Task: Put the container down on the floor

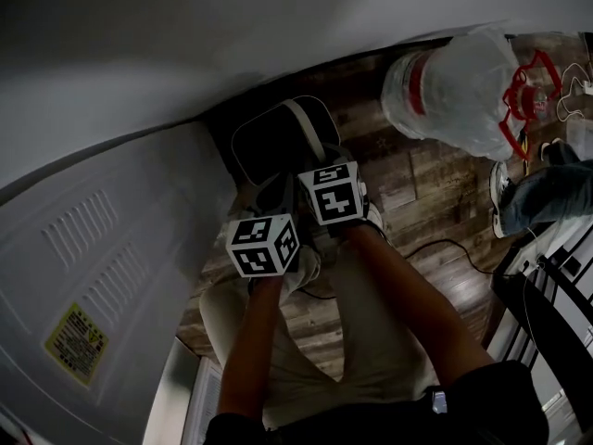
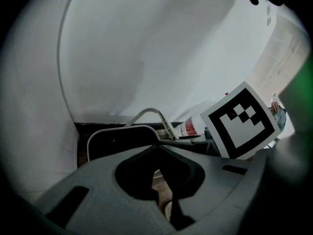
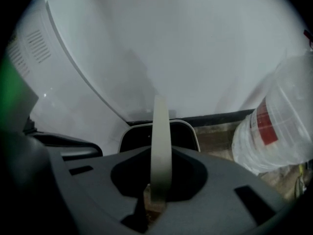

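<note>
two things could spoil the set-down, as i judge it. first, the container (image 1: 278, 139) hangs by one thin handle (image 3: 160, 146) from the right gripper (image 3: 156, 196), whose jaws are pinched onto that pale strap. held at a single point, the tub could swing or tip on the way down, land on one edge of its base and topple against the wall (image 1: 185, 35). second, the gap is tight: the container sits low by the dark skirting, between the white appliance (image 1: 102, 248) and the water jug (image 1: 454, 86), and a sideways drift would knock one or the other. whether its base already touches the floor (image 1: 435, 184) i cannot tell from any view. the left gripper (image 2: 164, 199) has its jaws drawn nearly together, with only a sliver of floor between them and nothing held, so it gives no help if the strap slips. the container is a dark, rounded-rectangle tub with a pale rim, smooth and probably hard plastic. the handle is a flat, matt, cream band arching over it. the floor is brown, mottled, wood-grain plank. the appliance has a vented sheet panel. the jug is clear, ridged plastic with a red label, seemingly wrapped in thin film.
</note>
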Available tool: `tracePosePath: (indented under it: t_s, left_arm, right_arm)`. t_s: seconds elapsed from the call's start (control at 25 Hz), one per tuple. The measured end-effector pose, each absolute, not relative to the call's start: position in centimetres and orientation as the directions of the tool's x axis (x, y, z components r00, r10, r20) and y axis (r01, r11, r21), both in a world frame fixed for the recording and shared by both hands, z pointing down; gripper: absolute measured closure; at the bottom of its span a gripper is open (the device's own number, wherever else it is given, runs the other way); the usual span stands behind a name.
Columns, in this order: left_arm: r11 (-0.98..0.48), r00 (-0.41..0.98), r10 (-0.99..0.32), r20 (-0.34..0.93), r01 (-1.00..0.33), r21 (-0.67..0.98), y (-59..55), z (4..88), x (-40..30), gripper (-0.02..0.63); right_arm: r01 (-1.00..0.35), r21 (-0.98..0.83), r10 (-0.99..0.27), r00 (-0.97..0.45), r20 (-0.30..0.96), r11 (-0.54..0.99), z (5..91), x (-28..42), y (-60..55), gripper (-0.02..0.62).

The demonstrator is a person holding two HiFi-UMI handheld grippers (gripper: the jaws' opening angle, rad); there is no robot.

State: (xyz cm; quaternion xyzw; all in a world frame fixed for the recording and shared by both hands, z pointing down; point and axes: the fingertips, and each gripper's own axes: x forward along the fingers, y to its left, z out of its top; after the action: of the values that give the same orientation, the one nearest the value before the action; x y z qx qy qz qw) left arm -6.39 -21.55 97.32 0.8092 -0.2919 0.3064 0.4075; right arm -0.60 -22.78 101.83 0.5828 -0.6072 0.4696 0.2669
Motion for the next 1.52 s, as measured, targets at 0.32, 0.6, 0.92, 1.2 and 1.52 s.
tracePosePath:
  t_s: [0.32,0.6,0.92,1.2,1.52]
  left_arm:
    - [-0.509,0.651,-0.197,0.733,-0.707,0.491,-21.1,98.0,-4.7,0.592]
    - [-0.525,0.659,-0.174,0.731,-0.69,0.498,-20.4,99.1,-2.7,0.592]
    - [-0.526,0.661,-0.154,0.734,-0.684,0.506,-19.2,100.6,-1.0,0.592]
    - [-0.538,0.665,-0.134,0.735,-0.672,0.509,-18.2,102.2,0.3,0.592]
    - [-0.54,0.666,-0.119,0.736,-0.666,0.515,-17.7,103.5,0.7,0.592]
  right_arm:
    - [-0.958,-0.25,-0.443,-0.164,0.881,-0.141,103.3,1.8,-21.8,0.561]
    - [-0.957,-0.246,-0.443,-0.155,0.883,-0.155,104.6,4.2,-21.1,0.554]
    - [-0.95,-0.234,-0.393,-0.138,0.909,-0.208,107.1,7.3,-18.8,0.516]
    - [-0.94,-0.239,-0.362,-0.141,0.921,-0.243,109.4,8.7,-17.1,0.497]
    - [-0.933,-0.245,-0.355,-0.142,0.924,-0.265,110.9,9.3,-16.2,0.497]
